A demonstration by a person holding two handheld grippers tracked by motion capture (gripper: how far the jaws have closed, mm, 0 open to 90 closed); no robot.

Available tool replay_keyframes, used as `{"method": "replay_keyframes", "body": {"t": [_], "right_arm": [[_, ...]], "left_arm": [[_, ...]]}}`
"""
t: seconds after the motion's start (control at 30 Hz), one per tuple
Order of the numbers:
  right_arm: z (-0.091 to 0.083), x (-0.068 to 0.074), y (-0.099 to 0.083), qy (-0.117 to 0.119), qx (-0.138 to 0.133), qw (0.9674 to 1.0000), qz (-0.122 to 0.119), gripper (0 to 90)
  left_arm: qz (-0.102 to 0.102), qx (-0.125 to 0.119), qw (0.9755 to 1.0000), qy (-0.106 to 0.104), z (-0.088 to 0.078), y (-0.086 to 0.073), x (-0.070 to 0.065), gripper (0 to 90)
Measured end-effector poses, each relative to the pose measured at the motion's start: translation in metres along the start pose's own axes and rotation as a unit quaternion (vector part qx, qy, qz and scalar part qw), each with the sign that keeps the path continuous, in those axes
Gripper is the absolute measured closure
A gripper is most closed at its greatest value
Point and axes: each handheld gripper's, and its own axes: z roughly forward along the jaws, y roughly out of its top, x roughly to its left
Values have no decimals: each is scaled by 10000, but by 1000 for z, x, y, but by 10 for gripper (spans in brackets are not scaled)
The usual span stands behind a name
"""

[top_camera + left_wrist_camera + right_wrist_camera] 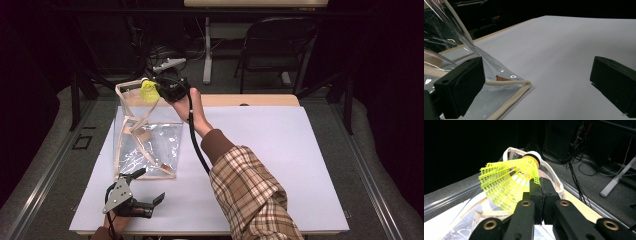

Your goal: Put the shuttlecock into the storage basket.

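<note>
Yellow shuttlecock (509, 183) pinched in right gripper (540, 187) jaws above clear bag (145, 145); left gripper (131, 199) jaws wide.

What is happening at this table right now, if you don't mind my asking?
A person is working with two handheld grippers. The right gripper is shut on a yellow plastic shuttlecock, holding it over the open top of a clear bag with cream trim that stands on the white table. The left gripper rests open near the bag's front corner, one jaw beside the trim.
</note>
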Motion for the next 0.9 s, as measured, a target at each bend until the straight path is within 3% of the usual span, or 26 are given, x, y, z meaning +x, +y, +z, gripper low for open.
{"method": "replay_keyframes", "body": {"t": [0.6, 0.8, 0.9], "right_arm": [[14, 2, -5, 7, 223, 9997, 101, 869], [18, 1, -5, -30, 238, 9996, 158, 802], [16, 0, -6, 4, 225, 9995, 225, 726]], "left_arm": [[4, -9, 10000, -5, 0, 0, 0, 0], [-12, -22, 10000, -10, -1, 0, 0, 0], [-9, -23, 10000, -14, -1, 0, 0, 0]]}}
